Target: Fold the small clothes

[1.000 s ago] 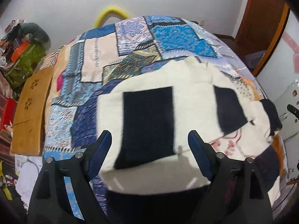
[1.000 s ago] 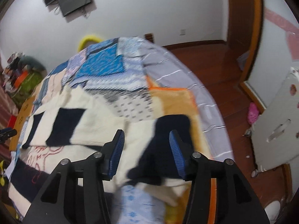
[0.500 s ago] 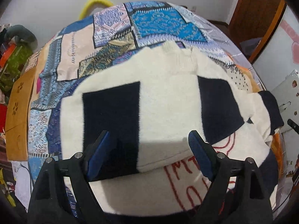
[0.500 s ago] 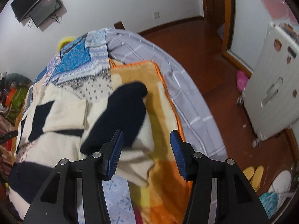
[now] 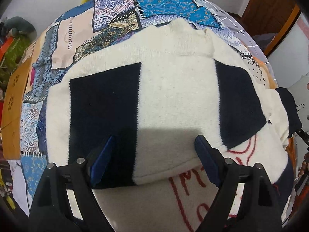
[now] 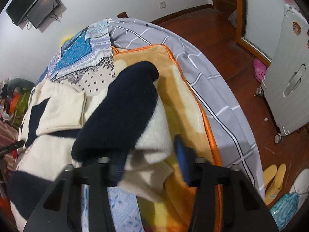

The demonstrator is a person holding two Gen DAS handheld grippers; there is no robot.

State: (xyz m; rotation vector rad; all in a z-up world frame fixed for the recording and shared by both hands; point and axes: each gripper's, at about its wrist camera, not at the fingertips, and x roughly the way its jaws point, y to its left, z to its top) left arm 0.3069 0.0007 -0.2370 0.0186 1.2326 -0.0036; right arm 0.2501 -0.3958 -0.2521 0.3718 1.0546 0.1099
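Sweater: cream fleece sweater with navy blocks and red lettering (image 5: 173, 96) is lying spread on the patchwork blue-and-beige quilt (image 5: 119, 15), its ribbed collar at twelve o'clock in the left wrist view, its red lettering at six o'clock.
Fold: upper part of the sweater is lying doubled over the lettered front, the folded edge running across just ahead of the left tool.
Left gripper: left gripper (image 5: 155, 160) is standing wide open above the fold, one blue pad over the navy block at eight o'clock, the other over cream cloth at four o'clock; neither pad is pressing on anything.
Sleeve: navy-cuffed cream sleeve (image 6: 123, 108) is reaching from the right tool toward twelve o'clock in the right wrist view, over the orange-edged tan blanket (image 6: 185, 96).
Right gripper: right gripper (image 6: 151, 164) has just been closing, with the cream end of the sleeve between its blue pads; blur is hiding whether the pads are pressing on it yet.
Surroundings: white suitcase (image 6: 289, 67) is standing at three o'clock on the wooden floor (image 6: 222, 44).
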